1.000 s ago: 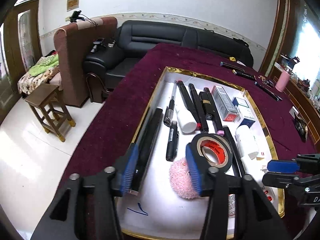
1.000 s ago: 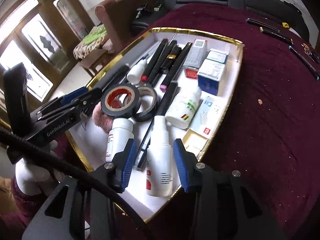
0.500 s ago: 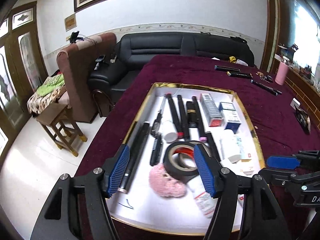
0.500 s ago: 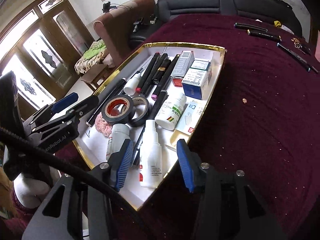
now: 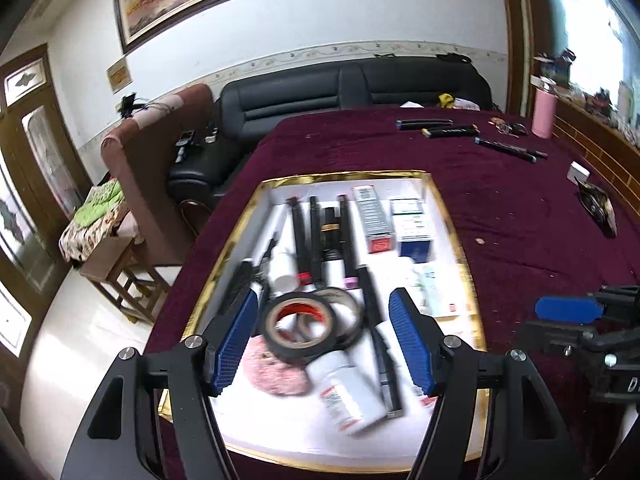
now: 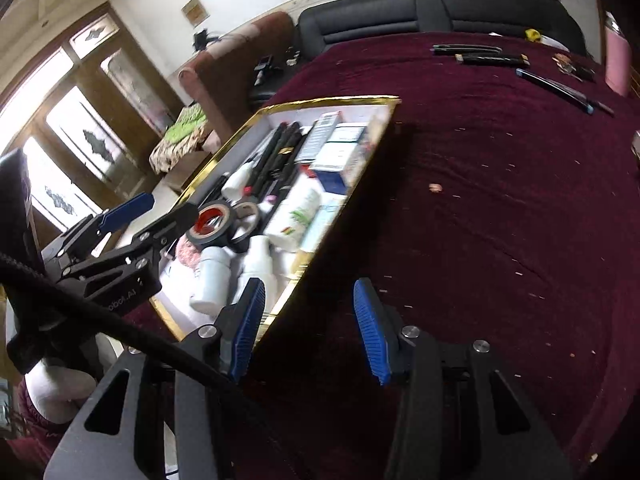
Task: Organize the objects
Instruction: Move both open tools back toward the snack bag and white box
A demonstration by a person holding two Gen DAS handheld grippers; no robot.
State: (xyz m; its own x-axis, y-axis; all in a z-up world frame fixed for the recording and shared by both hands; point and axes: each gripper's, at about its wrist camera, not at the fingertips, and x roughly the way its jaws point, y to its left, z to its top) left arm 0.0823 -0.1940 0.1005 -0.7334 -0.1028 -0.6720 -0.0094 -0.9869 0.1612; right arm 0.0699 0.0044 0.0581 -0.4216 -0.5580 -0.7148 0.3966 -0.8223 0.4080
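Hovering left gripper [image 5: 322, 344], jaws spread and empty after widening, above tape roll [image 5: 301, 328] near tray's [image 5: 466, 280] near-left corner; right gripper [image 6: 308, 330], spread, empty, straddles tray's right edge, farther off.

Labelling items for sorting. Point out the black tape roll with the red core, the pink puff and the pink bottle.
black tape roll [image 5: 301, 354], left wrist view, on its black front rim.
pink puff [image 5: 267, 372], left wrist view, on its fluffy top.
pink bottle [image 5: 543, 114], left wrist view, on its body.
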